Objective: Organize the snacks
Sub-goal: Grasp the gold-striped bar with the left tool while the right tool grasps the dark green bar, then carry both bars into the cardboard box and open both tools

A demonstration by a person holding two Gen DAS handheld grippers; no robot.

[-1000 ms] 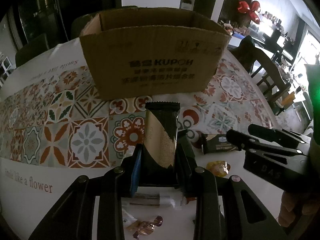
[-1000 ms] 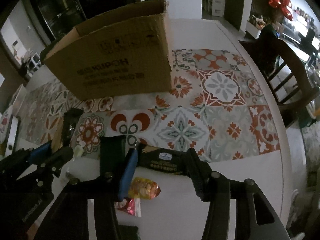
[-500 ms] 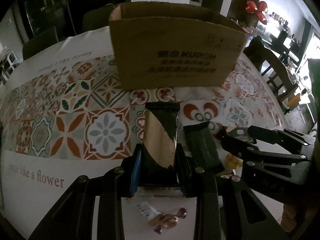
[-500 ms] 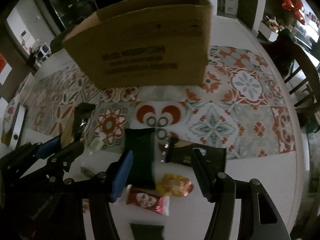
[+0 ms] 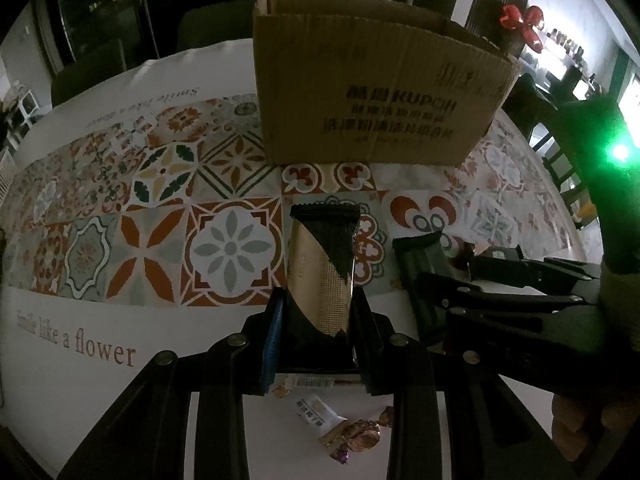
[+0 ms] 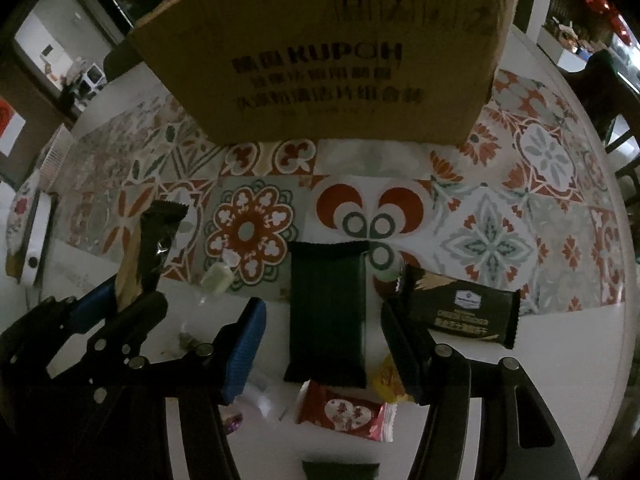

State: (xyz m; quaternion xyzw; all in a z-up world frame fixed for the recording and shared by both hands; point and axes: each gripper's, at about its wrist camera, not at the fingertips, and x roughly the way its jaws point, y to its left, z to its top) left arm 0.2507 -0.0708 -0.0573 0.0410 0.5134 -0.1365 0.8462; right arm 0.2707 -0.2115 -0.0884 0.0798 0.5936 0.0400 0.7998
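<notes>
- Patterned tablecloth (image 6: 488, 240) carries a cardboard box (image 6: 328, 60) at twelve o'clock.
- Left gripper (image 5: 318, 316) pinches a black-and-gold wafer bar (image 5: 322, 268).
- Right gripper (image 6: 320, 340), jaws just widened, straddles a dark green packet (image 6: 328, 312) without touching.

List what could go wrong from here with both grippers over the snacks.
1. The right gripper straddles the dark green packet with open jaws; the yellow candy and red packet crowd its near end and could get pinched too.
2. The left gripper holds the gold-and-black bar only by its lower end, so it may swing or slip on the way to the box.
</notes>
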